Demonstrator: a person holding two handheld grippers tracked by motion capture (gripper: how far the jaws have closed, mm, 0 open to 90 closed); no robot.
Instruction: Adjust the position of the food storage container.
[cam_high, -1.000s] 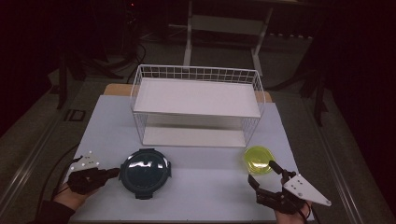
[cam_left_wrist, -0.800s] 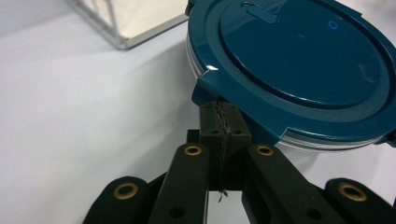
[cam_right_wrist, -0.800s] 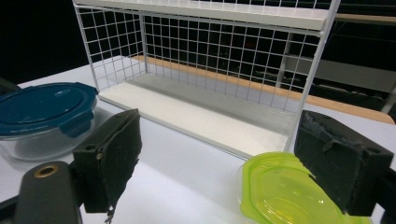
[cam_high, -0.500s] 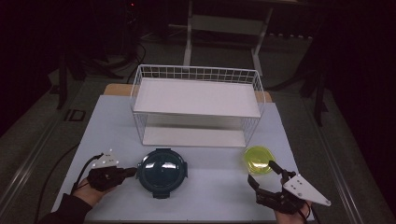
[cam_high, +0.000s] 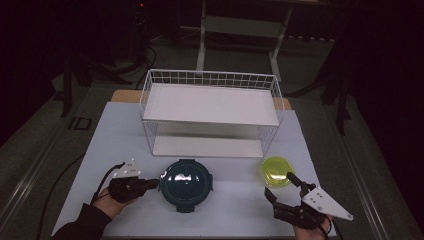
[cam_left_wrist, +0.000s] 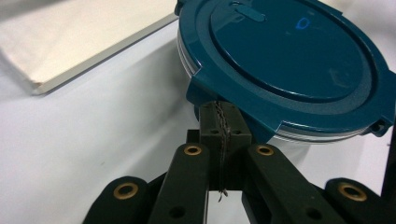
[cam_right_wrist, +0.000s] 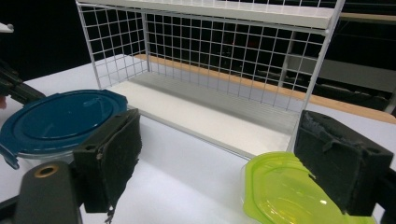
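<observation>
A round dark-teal lidded container (cam_high: 186, 184) sits on the white table at front centre. My left gripper (cam_high: 155, 184) is shut, and its tips touch the container's left rim. In the left gripper view the closed jaws (cam_left_wrist: 219, 112) meet just under a lid clip of the container (cam_left_wrist: 289, 60). A small yellow-green lidded container (cam_high: 276, 171) rests at the front right. My right gripper (cam_high: 279, 185) stands open just in front of it. In the right gripper view the yellow-green container (cam_right_wrist: 285, 196) lies by the right jaw, with nothing pressed between the pads.
A white wire rack (cam_high: 210, 112) with two shelves stands across the middle of the table, its open front towards me. The table's front edge is close to both hands. The rack (cam_right_wrist: 210, 51) rises right behind both containers.
My left gripper has slid to the right across the table, and the teal container has moved right with it. The right gripper and the yellow-green container have stayed put.
</observation>
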